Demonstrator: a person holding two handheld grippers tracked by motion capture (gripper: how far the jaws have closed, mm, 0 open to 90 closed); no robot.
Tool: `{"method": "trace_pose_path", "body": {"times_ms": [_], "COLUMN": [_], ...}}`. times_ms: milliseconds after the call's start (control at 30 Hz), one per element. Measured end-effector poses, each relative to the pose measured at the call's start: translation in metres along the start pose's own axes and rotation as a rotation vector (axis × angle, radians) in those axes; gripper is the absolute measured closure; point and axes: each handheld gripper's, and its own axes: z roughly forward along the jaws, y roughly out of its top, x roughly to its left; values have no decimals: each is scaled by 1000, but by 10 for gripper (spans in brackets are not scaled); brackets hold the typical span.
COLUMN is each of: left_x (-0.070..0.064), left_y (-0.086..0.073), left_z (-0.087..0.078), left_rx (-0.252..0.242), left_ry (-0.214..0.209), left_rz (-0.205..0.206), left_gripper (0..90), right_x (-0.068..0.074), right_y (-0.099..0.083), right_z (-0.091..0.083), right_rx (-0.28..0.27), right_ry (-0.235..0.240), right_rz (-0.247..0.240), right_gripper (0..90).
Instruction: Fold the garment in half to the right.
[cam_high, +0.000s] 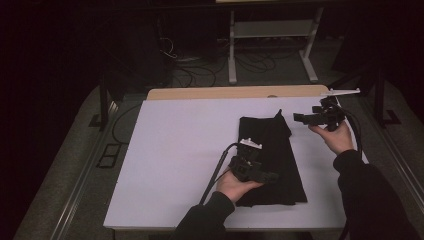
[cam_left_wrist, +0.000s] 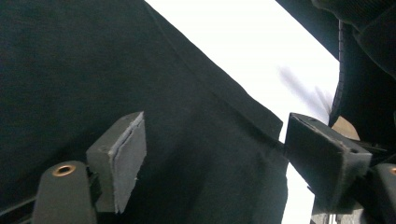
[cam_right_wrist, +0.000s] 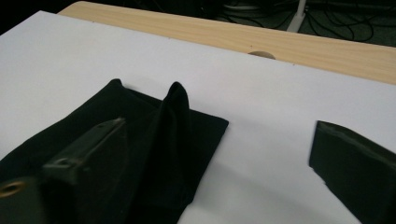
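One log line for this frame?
left tongs: open over folded black cloth | right tongs: open, off cloth | white board

Dim room in the high view: the floor and far corners fall into near-black, while the white table (cam_high: 170, 150) is the one evenly lit surface. The black cloth (cam_high: 280, 155) reads as a flat dark shape with little fold detail. In the left gripper view the table glares white, overexposed. In the right gripper view the near jaws are blurred, out of focus.
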Motion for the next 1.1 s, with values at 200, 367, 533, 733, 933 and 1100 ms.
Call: {"method": "trace_pose_path", "body": {"times_ms": [200, 367, 533, 733, 933, 1100], "left_x": [7, 10, 14, 19, 25, 33], "left_y": [-2, -2, -3, -5, -8, -13], "left_z": [-9, -14, -19, -31, -49, -64], "left_rx": [-12, 3, 0, -21, -43, -59], "left_ry": [18, 53, 68, 84, 109, 132], "left_rz": [8, 25, 28, 28, 27, 20], "left_gripper": [119, 13, 0, 0, 0, 0], "right_x": [4, 6, 7, 11, 17, 23], "right_y": [0, -1, -2, -5, -9, -13], "right_z": [-9, -18, -26, -36, -43, -48], "right_rx": [11, 20, 22, 17, 18, 22], "right_ry": [3, -4, -1, 13, 27, 29], "right_rz": [-23, -28, -35, -49, -66, -82], "right_gripper": [0, 0, 0, 0, 0, 0]}}
